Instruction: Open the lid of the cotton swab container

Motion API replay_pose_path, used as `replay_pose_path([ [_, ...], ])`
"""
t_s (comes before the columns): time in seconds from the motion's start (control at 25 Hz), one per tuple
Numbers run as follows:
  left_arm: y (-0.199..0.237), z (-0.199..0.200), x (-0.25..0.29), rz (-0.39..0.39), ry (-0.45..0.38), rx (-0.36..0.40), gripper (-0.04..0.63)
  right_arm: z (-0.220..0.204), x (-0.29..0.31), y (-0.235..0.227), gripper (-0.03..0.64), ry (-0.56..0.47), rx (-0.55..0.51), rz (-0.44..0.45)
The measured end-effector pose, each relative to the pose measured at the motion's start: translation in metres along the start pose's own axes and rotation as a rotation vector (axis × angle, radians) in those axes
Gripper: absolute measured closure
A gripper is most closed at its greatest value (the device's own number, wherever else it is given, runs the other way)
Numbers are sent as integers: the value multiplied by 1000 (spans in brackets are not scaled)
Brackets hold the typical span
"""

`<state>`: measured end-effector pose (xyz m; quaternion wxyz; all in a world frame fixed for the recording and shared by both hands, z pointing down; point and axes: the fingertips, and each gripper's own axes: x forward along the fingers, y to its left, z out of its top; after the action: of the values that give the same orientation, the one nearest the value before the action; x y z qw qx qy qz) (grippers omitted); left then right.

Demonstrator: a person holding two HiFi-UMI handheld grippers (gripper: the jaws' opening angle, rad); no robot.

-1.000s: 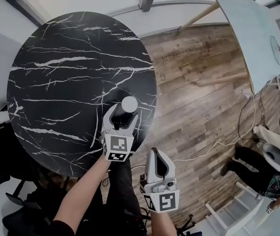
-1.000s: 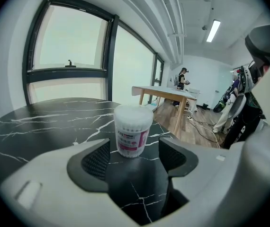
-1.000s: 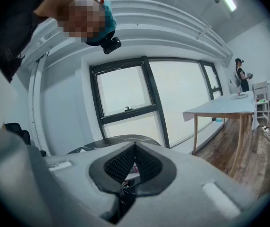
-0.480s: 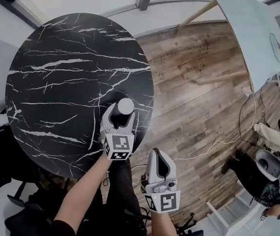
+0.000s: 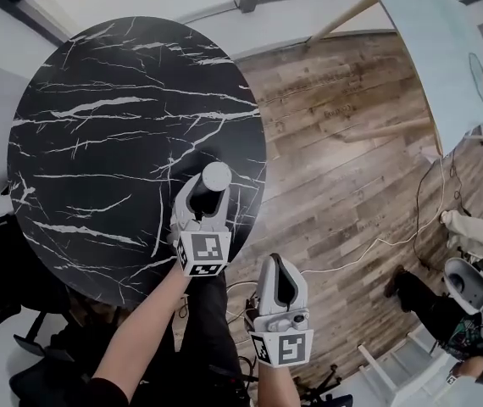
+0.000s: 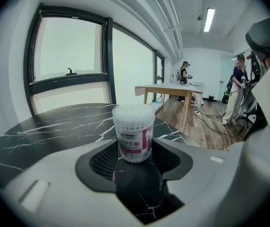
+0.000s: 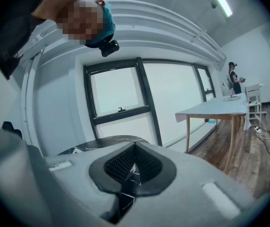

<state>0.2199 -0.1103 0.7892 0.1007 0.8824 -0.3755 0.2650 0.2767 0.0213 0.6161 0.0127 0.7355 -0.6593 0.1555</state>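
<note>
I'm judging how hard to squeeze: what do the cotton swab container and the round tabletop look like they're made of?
The cotton swab container seems to be thin clear plastic, glossy; white swabs show through the wall above a pink printed label. The tabletop is black with white veins, smooth and faintly reflective: marble or a marble-look laminate, and the look cannot settle which.

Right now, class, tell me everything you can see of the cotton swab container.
The cotton swab container is a small clear plastic cylinder packed with white swabs. A pink-and-white label wraps its lower half, and the pale round lid is on. It stands upright near the edge of the black marble-patterned table. The left gripper, whose jaws have just been closing, has its pads against the container's lower sides.
</note>
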Motion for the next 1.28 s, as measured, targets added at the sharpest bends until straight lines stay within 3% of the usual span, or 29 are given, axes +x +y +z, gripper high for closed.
replay_pose_path([
  [0.72, 13, 16, -33, -99, -165, -62, 378, -19, -20, 17, 617, 50, -54, 0],
  [1.04, 28, 22, -74, -184, -200, -33, 380, -6, -11, 37, 617, 67, -112, 52],
  [1.28, 46, 29, -127, -257, -149, 47, 379, 12, 2, 66, 617, 128, -194, 142],
])
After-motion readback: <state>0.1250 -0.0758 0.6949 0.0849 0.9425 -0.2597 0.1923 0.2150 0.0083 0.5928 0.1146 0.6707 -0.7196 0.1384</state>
